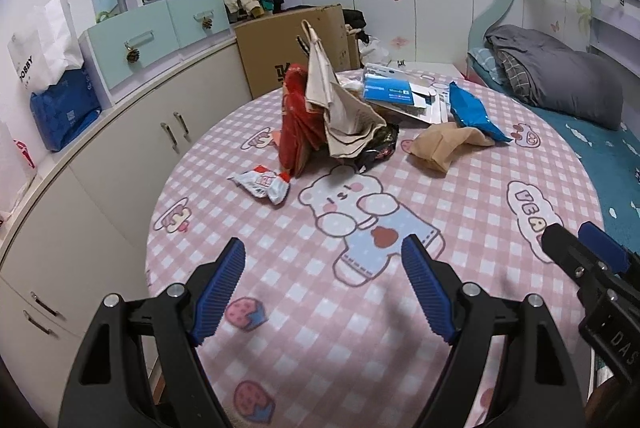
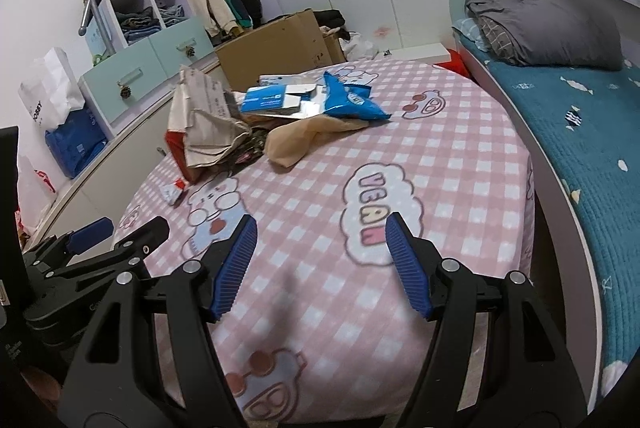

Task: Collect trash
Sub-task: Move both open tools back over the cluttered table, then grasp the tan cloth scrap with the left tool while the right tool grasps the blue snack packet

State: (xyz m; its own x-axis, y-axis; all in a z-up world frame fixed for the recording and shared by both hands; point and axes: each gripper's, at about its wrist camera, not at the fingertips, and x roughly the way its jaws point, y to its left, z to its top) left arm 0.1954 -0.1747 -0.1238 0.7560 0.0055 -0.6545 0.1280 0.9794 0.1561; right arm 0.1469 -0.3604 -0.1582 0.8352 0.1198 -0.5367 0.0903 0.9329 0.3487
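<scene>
The left gripper (image 1: 324,248) hangs wide and empty over the cloth (image 1: 304,332); the right gripper (image 2: 320,224), beside it, is likewise released, touching nothing. Trash sits at the far side: wrapper (image 1: 264,184), red bag (image 1: 296,115), blue packet (image 1: 472,111) (piled loosely). The near cloth lies bare to its edge.
</scene>
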